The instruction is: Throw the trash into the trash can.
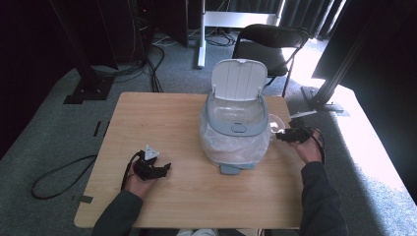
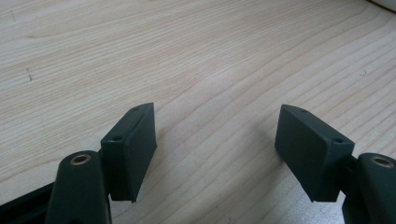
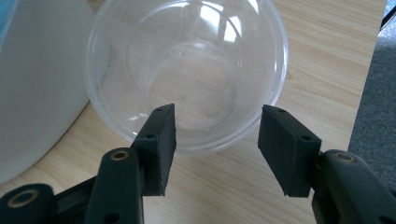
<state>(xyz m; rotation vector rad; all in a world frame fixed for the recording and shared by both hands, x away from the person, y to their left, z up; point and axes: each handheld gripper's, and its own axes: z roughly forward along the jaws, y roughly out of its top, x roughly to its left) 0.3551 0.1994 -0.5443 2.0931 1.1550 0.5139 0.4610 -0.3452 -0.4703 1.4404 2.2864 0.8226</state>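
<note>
Right gripper (image 3: 215, 140) released, jaws apart at near rim of clear bowl (image 3: 187, 70) right of bin (image 1: 236, 123); left gripper (image 2: 215, 149) released over bare table (image 2: 196, 56).

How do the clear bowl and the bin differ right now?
The clear bowl is see-through, low and empty; the bin is opaque white and grey, much taller, lined with a plastic bag, its lid raised. The bowl sits beside the bin's right side. Both stand upright on the table.
</note>
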